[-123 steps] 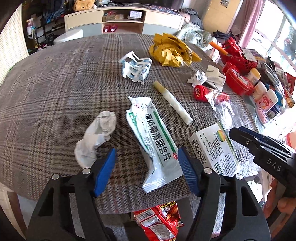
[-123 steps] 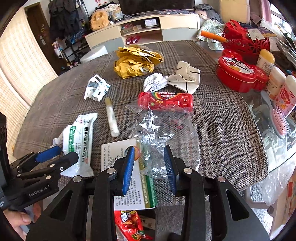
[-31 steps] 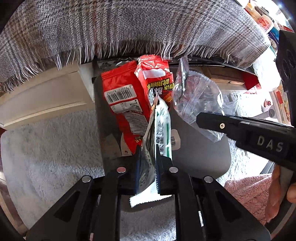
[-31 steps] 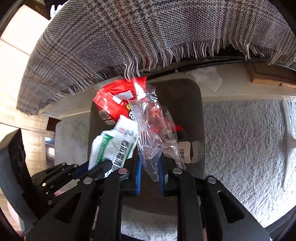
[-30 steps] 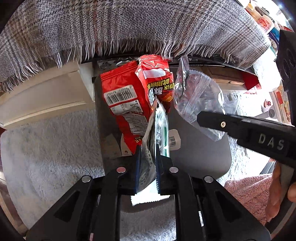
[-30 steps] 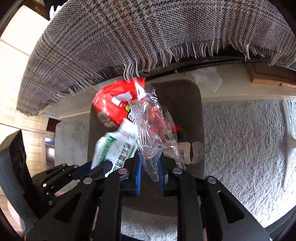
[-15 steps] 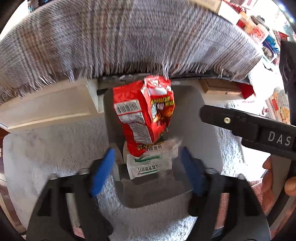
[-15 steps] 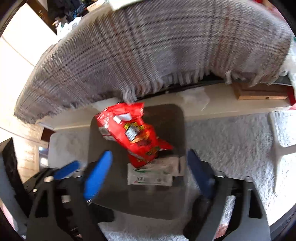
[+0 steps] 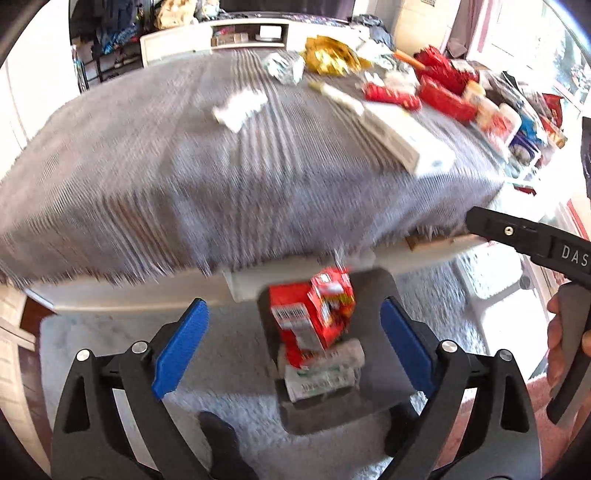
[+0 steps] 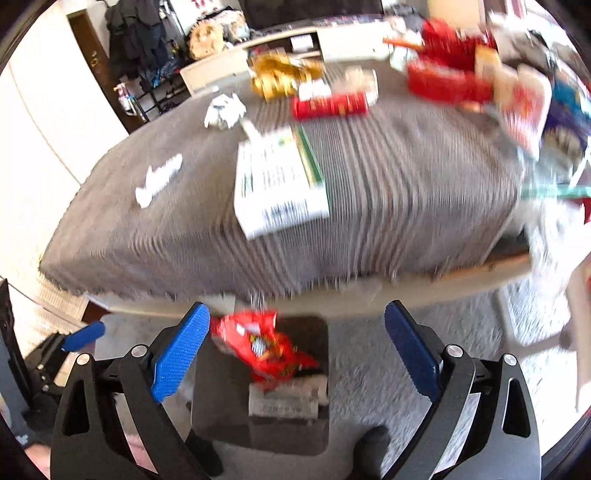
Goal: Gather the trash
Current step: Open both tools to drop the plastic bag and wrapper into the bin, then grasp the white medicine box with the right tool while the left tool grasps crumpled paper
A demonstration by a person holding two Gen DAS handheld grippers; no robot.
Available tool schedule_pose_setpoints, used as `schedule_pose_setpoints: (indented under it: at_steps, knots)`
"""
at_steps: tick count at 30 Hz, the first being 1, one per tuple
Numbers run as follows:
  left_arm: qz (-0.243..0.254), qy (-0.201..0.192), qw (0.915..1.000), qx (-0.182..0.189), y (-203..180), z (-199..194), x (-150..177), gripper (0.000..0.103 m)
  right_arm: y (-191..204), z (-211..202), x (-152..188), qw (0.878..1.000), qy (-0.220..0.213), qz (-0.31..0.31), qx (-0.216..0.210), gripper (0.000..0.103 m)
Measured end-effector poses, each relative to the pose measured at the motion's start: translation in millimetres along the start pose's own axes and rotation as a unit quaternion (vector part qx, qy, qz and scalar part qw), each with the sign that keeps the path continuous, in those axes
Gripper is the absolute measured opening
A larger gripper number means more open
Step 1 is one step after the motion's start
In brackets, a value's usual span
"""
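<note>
A dark bin (image 9: pixel 380 373) (image 10: pixel 221 398) stands on the carpet below the table's fringed edge. In it lie a red snack bag (image 9: pixel 310 317) (image 10: pixel 262 343) and a white-and-green packet (image 9: pixel 321 376) (image 10: pixel 284 400). My left gripper (image 9: pixel 293 347) hangs above the bin, its jaws opening wide with nothing between them. My right gripper (image 10: pixel 295 350) is beside it, jaws also opening and empty. On the plaid cloth lie a white box (image 9: pixel 399 136) (image 10: pixel 277 181), a crumpled tissue (image 9: pixel 240 107) (image 10: pixel 159 181), a yellow wrapper (image 9: pixel 328 59) (image 10: pixel 280 74) and a red candy pack (image 9: pixel 388 96) (image 10: pixel 328 105). Both views are motion-blurred.
Red tins (image 10: pixel 447 83) and bottles crowd the table's right side. A hand (image 9: pixel 557 339) holds the right gripper's handle. A dark-socked foot (image 9: pixel 218 435) (image 10: pixel 373 443) stands on the pale carpet beside the bin. A white cabinet (image 9: pixel 236 35) lines the far wall.
Both grippers let go over the bin: the packet and the clear bag dropped in. Both sets of jaws swung wide and both grippers rose, bringing the tabletop back into view.
</note>
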State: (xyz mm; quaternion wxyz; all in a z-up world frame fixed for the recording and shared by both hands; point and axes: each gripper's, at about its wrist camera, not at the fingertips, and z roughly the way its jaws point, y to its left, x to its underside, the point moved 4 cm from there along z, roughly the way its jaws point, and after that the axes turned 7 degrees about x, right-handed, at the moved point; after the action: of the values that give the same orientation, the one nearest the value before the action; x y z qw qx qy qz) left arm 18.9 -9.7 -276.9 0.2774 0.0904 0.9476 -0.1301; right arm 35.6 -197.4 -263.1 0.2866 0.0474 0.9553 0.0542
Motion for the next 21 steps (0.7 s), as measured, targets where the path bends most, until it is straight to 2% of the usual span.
schedule_pose_setpoints:
  at_steps: [4,9,17,20,21]
  knots:
    - [-0.001,-0.012,0.9998,-0.014,13.7,-5.8,-28.4,0.089,8.7,2.5,-31.3,1.0,-0.014,-0.018,0.01,0.096]
    - [-0.002,-0.028,0.9992,-0.029,33.1,-6.3,-67.4,0.089,16.2,15.2,-51.5,0.999,-0.022,-0.034,0.019,0.096]
    - [-0.01,-0.021,0.9992,-0.033,56.5,24.2,-116.5,0.089,26.5,52.5,-59.1,0.999,-0.004,-0.047,0.019,0.096]
    - [-0.012,-0.013,0.9995,-0.028,59.0,39.1,-127.6,0.086,29.8,62.6,-61.1,0.998,-0.002,-0.055,0.019,0.092]
    - [-0.012,-0.012,0.9995,-0.028,60.5,45.1,-131.9,0.084,30.3,62.9,-62.2,0.998,-0.007,-0.058,0.022,0.088]
